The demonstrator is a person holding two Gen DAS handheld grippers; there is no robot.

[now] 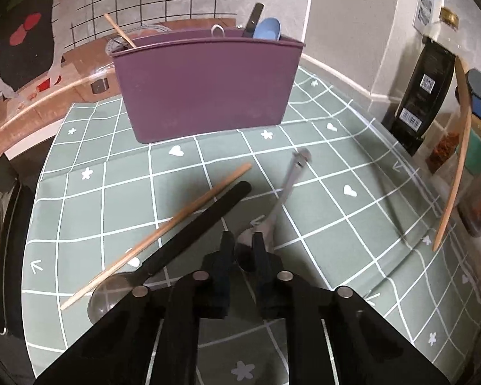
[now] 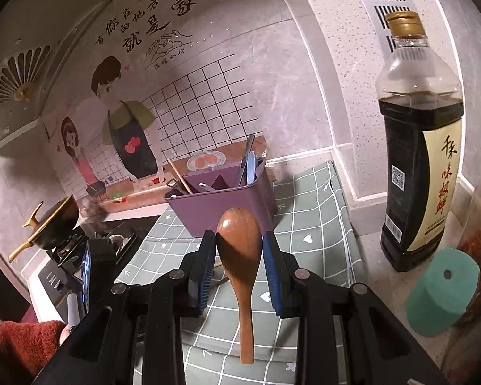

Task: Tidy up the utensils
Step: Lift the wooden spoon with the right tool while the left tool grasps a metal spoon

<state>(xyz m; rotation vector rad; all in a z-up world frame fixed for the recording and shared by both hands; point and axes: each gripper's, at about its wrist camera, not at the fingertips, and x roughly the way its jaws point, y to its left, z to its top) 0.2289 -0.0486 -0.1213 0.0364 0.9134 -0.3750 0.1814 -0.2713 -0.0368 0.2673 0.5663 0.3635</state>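
Note:
A purple utensil holder stands on the green checked mat, with several utensils in it; it also shows in the right wrist view. My left gripper is shut on the bowl of a metal spoon that lies on the mat. A wooden chopstick and a black-handled ladle lie just left of it. My right gripper is shut on a brown wooden spoon, held bowl up above the mat. That spoon also shows at the right of the left wrist view.
A soy sauce bottle and a teal cylinder stand right of the mat. A stove with a pot is at the left. A wall runs behind the holder. A red cloth lies at lower left.

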